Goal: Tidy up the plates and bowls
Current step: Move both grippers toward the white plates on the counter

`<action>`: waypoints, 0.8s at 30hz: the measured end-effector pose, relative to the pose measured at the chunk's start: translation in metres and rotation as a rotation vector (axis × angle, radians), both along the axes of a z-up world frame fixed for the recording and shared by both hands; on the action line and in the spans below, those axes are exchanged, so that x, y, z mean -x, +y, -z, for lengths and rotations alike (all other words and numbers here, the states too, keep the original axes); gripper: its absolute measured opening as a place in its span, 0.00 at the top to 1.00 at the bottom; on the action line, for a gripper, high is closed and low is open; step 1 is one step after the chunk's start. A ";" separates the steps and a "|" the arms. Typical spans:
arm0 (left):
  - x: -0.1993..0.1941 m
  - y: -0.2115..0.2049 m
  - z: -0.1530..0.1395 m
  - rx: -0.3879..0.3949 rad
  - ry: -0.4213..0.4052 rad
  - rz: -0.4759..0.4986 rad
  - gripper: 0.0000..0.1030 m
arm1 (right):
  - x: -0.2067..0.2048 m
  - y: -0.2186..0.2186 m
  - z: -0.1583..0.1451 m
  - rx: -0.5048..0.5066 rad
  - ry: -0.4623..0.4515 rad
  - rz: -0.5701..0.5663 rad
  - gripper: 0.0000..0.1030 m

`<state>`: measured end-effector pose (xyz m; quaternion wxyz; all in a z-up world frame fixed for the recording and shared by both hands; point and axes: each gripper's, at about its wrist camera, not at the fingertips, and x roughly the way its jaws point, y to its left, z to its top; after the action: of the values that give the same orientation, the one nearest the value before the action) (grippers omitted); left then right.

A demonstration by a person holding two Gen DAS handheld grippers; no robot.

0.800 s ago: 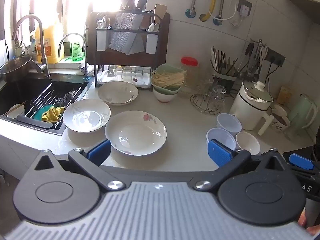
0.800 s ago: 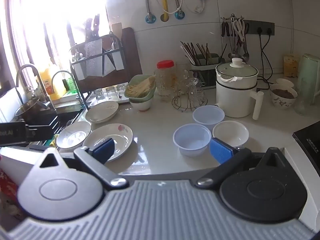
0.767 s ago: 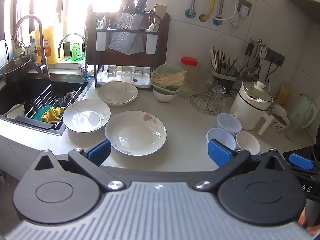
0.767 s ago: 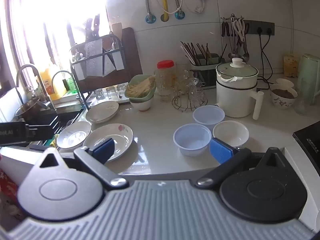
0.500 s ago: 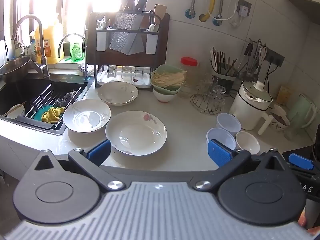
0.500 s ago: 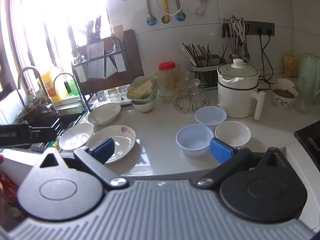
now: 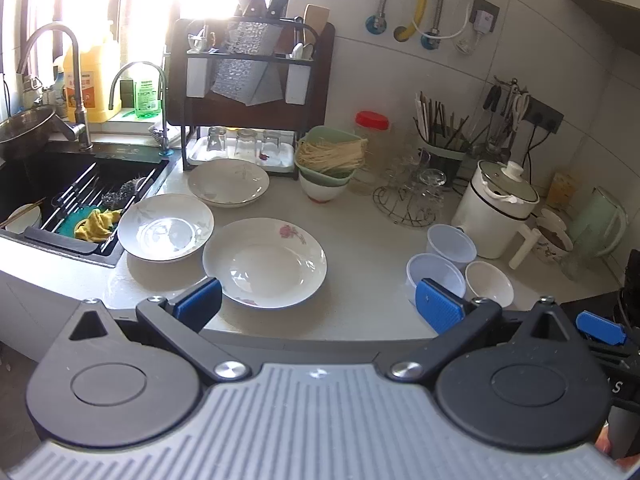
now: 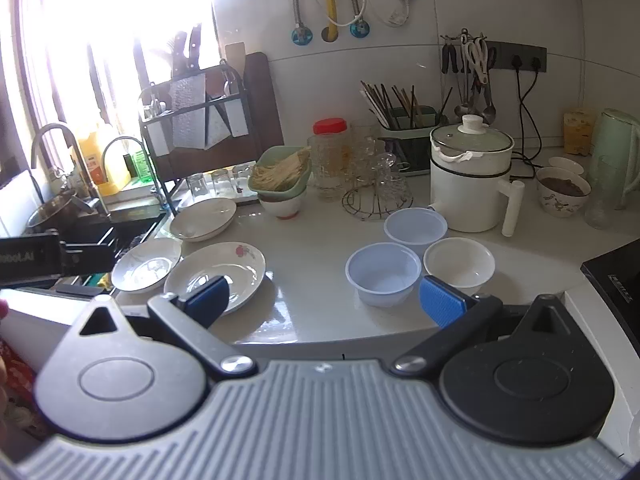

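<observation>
While both tools hang back at the near edge of the counter [image 7: 360, 208], nothing is gripped: the left gripper [image 7: 318, 304] has its jaws fully apart with no dish between them, and the right gripper [image 8: 326, 300] stands likewise, spread and empty.

Layout, left to right:
- Beside the sink [image 7: 60, 184]: a plain plate [image 7: 165, 227], with a second plate [image 7: 228, 182] behind it near the rack [image 7: 248, 92].
- Next: the flowered plate [image 7: 264, 262], nearest the left tool; its rim lies just beside the plain plate's.
- Well apart, to the right: two translucent plastic bowls [image 8: 383, 273] [image 8: 415, 227] and a white bowl [image 8: 459, 265], clustered close in front of the white pot [image 8: 470, 184].

Handling, by judgement:
- The plates look ceramic: stiff, glazed, likely slippery and breakable. Take hold at the raised rim, one pad above and one beneath, and lift level.
- The plastic bowls are probably light and flexible; pinch the wall lightly to avoid buckling.
- The white bowl appears ceramic; grip across its wall.
- Nest like with like.
</observation>
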<state>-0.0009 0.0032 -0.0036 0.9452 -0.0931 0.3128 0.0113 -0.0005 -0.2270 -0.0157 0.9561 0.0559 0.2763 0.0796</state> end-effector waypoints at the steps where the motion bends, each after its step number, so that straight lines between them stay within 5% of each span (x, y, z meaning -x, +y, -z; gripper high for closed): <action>1: 0.000 0.000 0.000 -0.002 -0.001 0.001 0.00 | 0.001 0.001 0.001 0.000 0.000 0.002 0.00; 24: 0.000 0.001 0.000 0.004 -0.003 0.017 0.00 | 0.002 0.004 -0.001 0.027 0.011 0.008 0.00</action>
<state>-0.0008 0.0039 -0.0038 0.9454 -0.0924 0.3124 0.0023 -0.0024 -0.2233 -0.0150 0.9555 0.0447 0.2825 0.0716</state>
